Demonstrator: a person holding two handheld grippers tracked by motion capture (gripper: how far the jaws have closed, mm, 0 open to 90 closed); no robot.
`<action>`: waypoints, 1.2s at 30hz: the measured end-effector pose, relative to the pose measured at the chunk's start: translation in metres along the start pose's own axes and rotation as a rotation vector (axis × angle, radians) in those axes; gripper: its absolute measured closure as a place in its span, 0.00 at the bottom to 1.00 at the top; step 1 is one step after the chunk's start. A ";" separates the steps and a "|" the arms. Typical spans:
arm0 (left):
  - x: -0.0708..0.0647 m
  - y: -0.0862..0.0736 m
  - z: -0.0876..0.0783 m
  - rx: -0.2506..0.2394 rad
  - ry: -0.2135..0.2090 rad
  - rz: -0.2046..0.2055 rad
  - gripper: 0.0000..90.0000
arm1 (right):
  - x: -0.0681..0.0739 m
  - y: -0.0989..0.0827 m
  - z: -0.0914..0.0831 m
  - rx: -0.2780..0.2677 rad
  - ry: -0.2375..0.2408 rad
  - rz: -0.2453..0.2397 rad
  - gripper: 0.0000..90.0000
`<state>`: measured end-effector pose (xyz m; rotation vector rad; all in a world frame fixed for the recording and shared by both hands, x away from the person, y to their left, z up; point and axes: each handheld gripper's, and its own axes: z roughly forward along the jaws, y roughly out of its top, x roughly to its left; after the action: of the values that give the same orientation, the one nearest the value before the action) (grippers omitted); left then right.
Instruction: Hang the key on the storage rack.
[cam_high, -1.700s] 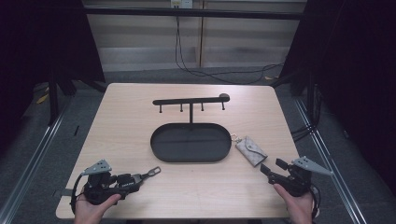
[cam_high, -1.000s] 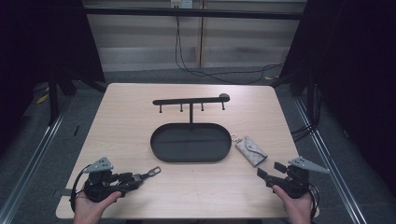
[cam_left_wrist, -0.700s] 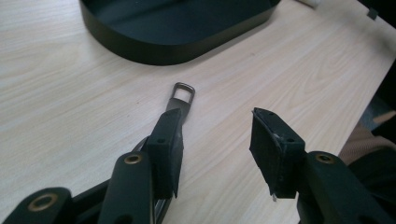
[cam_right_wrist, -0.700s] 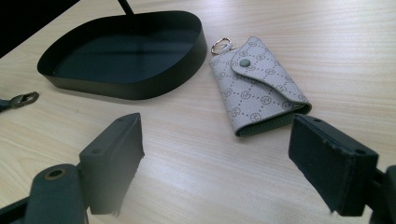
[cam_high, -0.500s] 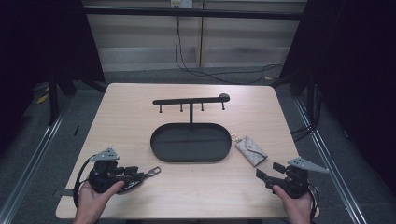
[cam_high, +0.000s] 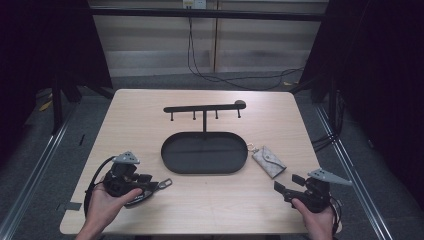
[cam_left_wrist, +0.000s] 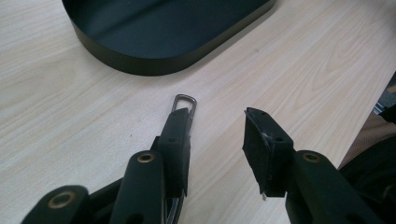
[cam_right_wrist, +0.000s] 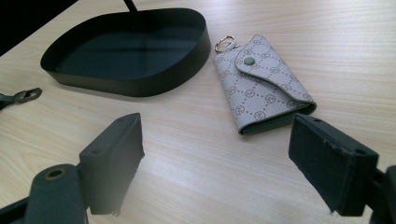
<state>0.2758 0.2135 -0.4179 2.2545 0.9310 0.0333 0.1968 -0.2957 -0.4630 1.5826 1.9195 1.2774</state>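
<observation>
A dark strap with a metal clasp (cam_high: 164, 184) lies on the wooden table at the front left. My left gripper (cam_high: 150, 181) hovers over it. In the left gripper view its jaws have just been closing, and the left gripper (cam_left_wrist: 217, 121) still shows a gap with bare table in it. The clasp (cam_left_wrist: 184, 100) pokes out past the left jaw's tip, alongside that jaw and not pinched. A grey patterned key pouch (cam_high: 268, 161) lies right of the black oval tray (cam_high: 204, 171). My right gripper (cam_high: 286, 183) stands wide open, short of the pouch (cam_right_wrist: 261, 84).
Behind the tray rises a black hook stand (cam_high: 204, 107) with several pegs. The tray wall (cam_left_wrist: 154, 60) is just ahead of the left jaws. In the right gripper view the tray (cam_right_wrist: 140, 86) sits left of the pouch, and the clasp (cam_right_wrist: 27, 94) shows at the far left.
My left hand has moved right and risen a little, bringing its gripper over the strap, and its jaws have narrowed. The clasp, the pouch and the right gripper have stayed put.
</observation>
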 end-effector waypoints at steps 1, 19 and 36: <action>-0.001 0.001 0.001 0.007 0.005 0.010 0.66 | 0.001 0.000 0.000 0.001 -0.002 -0.001 0.20; 0.001 0.029 0.028 0.233 0.003 0.083 0.64 | 0.001 0.000 0.002 0.024 -0.003 -0.007 0.20; 0.010 0.043 0.048 0.387 0.027 0.118 0.65 | 0.001 0.000 0.003 0.027 -0.005 -0.011 0.21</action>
<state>0.3225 0.1699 -0.4308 2.6702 0.8756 -0.0706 0.1986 -0.2940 -0.4643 1.5846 1.9473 1.2471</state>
